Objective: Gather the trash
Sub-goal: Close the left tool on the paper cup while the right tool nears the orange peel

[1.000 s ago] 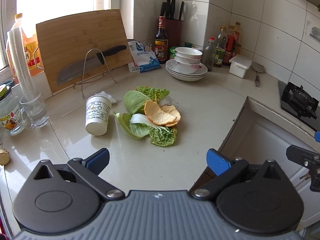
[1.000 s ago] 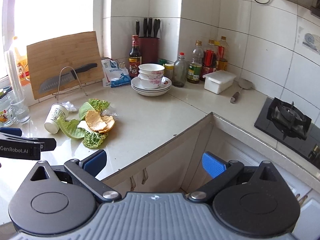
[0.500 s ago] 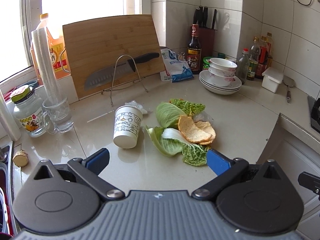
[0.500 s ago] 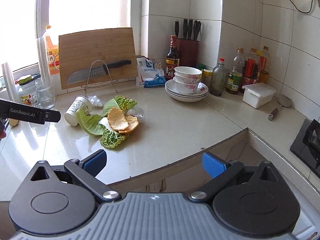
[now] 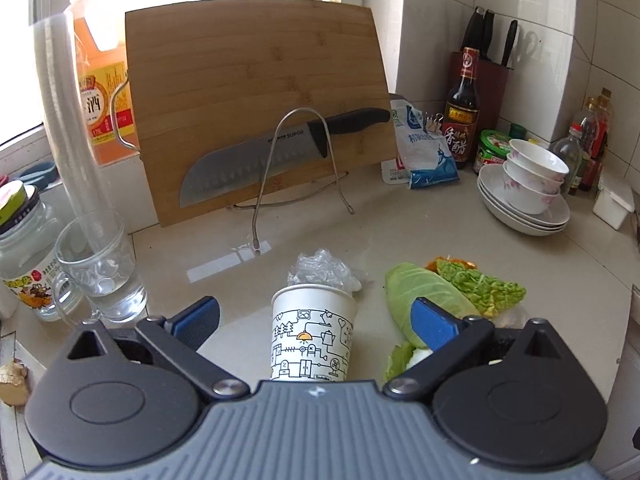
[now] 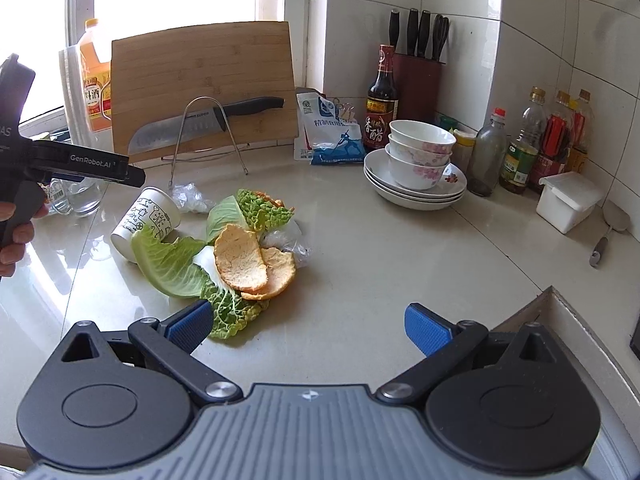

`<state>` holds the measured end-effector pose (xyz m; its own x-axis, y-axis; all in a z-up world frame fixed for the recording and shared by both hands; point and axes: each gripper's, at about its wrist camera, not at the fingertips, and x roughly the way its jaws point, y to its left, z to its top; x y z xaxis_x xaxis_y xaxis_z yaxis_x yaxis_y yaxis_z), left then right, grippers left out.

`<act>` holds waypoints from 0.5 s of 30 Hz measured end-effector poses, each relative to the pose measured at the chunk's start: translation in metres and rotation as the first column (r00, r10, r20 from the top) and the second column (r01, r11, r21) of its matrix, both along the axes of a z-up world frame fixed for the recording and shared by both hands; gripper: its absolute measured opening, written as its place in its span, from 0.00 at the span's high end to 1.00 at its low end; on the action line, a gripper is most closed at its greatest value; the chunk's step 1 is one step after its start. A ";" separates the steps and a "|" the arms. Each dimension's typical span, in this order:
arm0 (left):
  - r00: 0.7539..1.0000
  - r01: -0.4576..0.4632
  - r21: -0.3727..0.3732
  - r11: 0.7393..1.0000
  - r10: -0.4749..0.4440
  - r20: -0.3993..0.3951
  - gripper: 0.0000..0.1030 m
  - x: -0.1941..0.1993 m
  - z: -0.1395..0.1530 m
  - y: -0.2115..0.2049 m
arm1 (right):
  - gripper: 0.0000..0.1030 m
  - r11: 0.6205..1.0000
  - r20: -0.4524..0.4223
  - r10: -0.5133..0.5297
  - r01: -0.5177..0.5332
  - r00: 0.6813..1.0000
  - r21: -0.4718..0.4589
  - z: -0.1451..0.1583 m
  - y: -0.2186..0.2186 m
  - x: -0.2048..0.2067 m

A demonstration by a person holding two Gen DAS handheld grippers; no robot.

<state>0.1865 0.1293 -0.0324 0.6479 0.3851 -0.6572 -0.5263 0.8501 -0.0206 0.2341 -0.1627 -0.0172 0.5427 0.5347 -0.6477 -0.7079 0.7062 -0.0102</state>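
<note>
A glossy beige stone tabletop is seen carrying the trash, backed by a bamboo cutting board leaned upright against the window with a black-handled steel knife resting in a wire rack before it. A stack of white floral bowls on plates is set to the right, well apart from the trash. Green cabbage leaves are spread mid-tabletop, with orange peel pieces lying on them. A white printed paper cup, upside down, is framed between the spread fingers of the left claw, untouched; crumpled clear plastic lies just behind it. The right claw is held wide open and empty, near the leaves.
</note>
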 end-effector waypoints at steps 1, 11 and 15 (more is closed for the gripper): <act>1.000 0.005 -0.014 1.000 -0.005 -0.010 0.03 0.006 -0.006 0.005 | 0.00 1.000 -0.004 0.003 -0.003 1.000 -0.006 -0.002 0.006 0.004; 0.996 0.028 -0.153 0.988 -0.040 -0.074 0.17 0.029 -0.040 0.032 | 0.00 0.997 -0.032 0.058 -0.060 0.998 -0.041 -0.012 0.048 0.027; 0.996 0.026 -0.176 0.984 -0.040 -0.076 0.19 0.030 -0.044 0.035 | 0.01 0.994 -0.048 0.101 -0.103 0.994 -0.042 -0.019 0.065 0.036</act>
